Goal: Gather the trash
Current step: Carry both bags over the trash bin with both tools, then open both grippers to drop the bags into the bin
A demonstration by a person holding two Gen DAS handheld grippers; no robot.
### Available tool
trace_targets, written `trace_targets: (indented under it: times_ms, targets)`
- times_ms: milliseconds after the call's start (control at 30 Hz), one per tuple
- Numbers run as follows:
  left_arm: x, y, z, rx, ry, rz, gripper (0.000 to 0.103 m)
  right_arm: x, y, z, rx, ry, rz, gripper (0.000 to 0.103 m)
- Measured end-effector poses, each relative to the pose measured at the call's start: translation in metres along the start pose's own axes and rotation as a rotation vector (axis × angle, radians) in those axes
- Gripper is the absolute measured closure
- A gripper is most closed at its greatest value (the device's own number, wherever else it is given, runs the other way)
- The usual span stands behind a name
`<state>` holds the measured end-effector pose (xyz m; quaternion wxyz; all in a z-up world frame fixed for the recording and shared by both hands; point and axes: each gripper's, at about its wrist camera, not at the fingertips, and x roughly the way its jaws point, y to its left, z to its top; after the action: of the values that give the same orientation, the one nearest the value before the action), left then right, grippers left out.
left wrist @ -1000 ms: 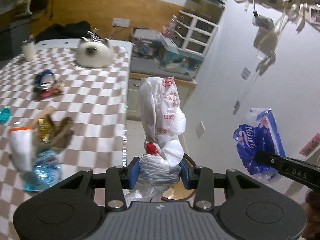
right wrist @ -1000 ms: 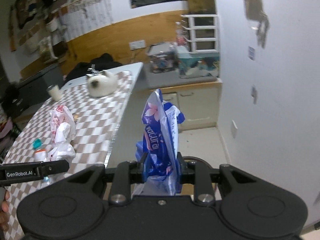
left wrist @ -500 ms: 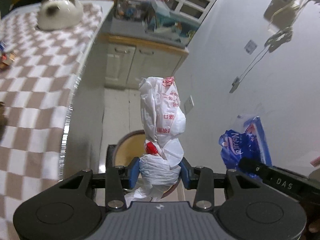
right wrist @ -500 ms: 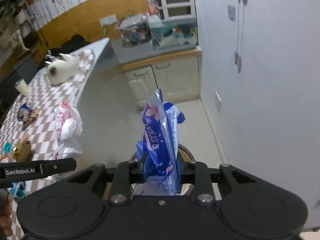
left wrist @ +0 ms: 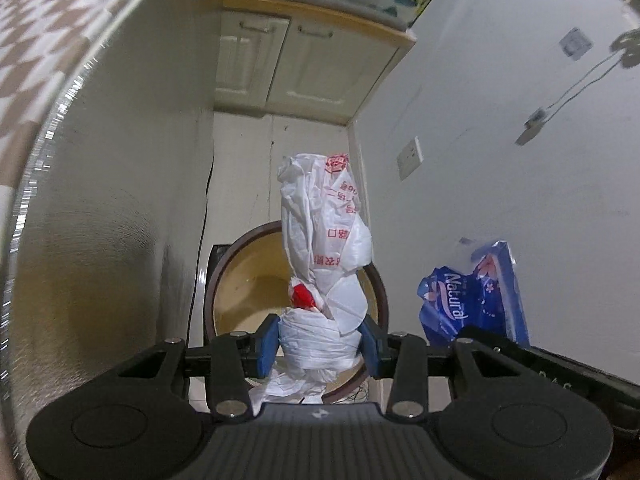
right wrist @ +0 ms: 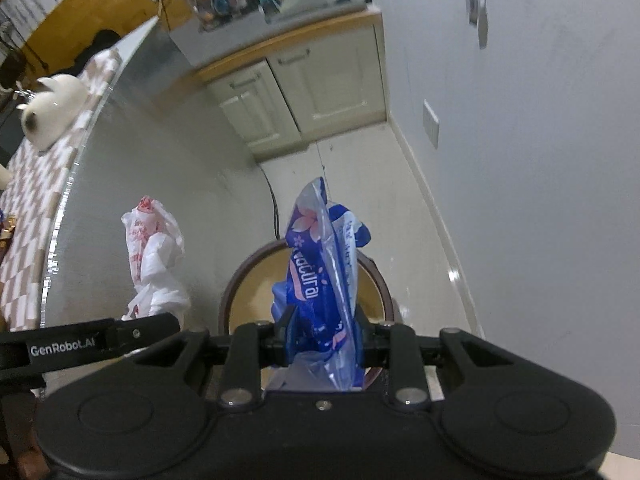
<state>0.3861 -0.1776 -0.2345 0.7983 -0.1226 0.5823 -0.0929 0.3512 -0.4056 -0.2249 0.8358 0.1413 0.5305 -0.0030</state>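
Floor bin [left wrist: 240, 280], round with a dark rim and tan inside, sits between the counter side [left wrist: 120, 200] and the wall [left wrist: 500, 140]. Both grippers point steeply down over it. Left gripper [left wrist: 320, 340] pinches a crumpled white plastic bag [left wrist: 320, 220] with red print, held above the bin mouth. Right gripper [right wrist: 324, 332] clamps a blue "Natural" wrapper [right wrist: 320, 264], standing upright over the bin [right wrist: 248, 280], just beside the white bag [right wrist: 154, 248].

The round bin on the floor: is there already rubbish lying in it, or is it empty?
Empty, as far as it shows: the bin's bare yellowish inside is visible, though the white bag hides part of it.
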Motion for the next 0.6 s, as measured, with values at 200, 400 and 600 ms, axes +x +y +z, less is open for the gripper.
trace_targets:
  times_ms: [200, 400, 600]
  targets:
    - [0.038, 0.006, 0.014, -0.018, 0.061, 0.017, 0.060, 0.040, -0.006, 0.007, 0.030, 0.071, -0.003, 0.075]
    - [0.072, 0.008, 0.026, -0.020, 0.103, 0.015, 0.060, 0.072, -0.005, 0.011, 0.047, 0.123, -0.006, 0.072]
    - [0.091, 0.013, 0.033, -0.024, 0.100, 0.017, 0.051, 0.095, -0.005, 0.013, 0.074, 0.136, 0.020, 0.067]
